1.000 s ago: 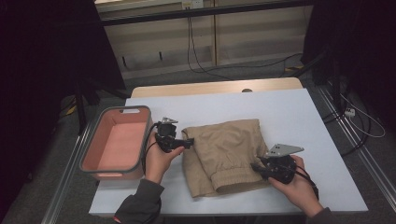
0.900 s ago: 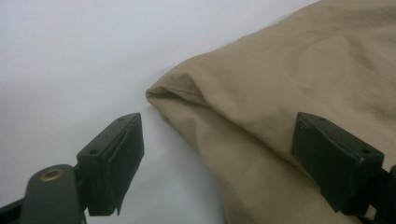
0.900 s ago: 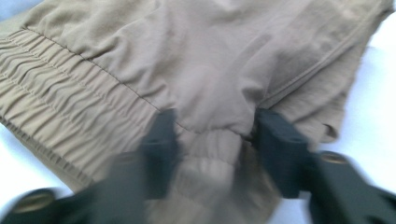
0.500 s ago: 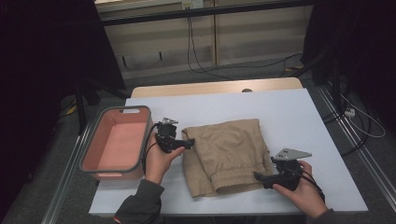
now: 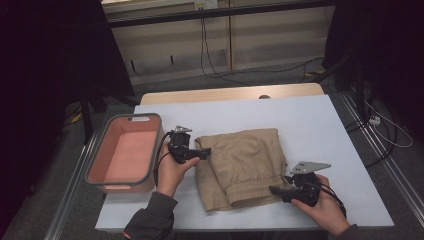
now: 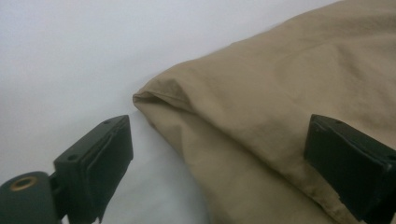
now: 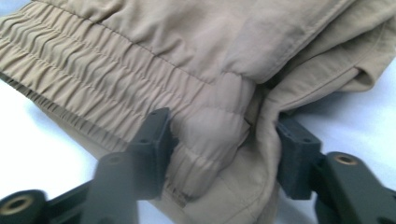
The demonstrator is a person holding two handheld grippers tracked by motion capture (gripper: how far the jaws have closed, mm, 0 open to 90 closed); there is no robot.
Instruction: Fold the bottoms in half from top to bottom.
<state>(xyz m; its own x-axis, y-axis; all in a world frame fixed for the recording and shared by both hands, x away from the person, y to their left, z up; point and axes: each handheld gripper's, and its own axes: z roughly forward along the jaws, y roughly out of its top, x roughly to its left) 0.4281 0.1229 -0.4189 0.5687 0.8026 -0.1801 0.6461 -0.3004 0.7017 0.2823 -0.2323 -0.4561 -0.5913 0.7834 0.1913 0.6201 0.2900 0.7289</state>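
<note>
A folded khaki garment (image 5: 245, 160) with an elastic waistband lies in the middle of the white table (image 5: 310, 120). My left gripper (image 5: 205, 152) sits at its left edge. In the left gripper view that gripper (image 6: 219, 135) is open and has just been opening; a folded corner of the garment (image 6: 303, 70) lies between the jaws, clear of the pads. My right gripper (image 5: 274, 190) is at the garment's near right corner. In the right gripper view that gripper (image 7: 224, 135) has just been closing, and a bunch of waistband (image 7: 187, 42) is pinched between its pads.
A pink bin with a grey rim (image 5: 132, 116) stands on the table left of my left hand. A wooden strip (image 5: 230, 93) runs along the table's far edge. Cables (image 5: 215, 65) lie on the floor beyond. Bare tabletop lies right of and beyond the garment.
My right gripper has slid a little toward the table's near edge at the garment's corner. The left hand and the garment have stayed where they were.
</note>
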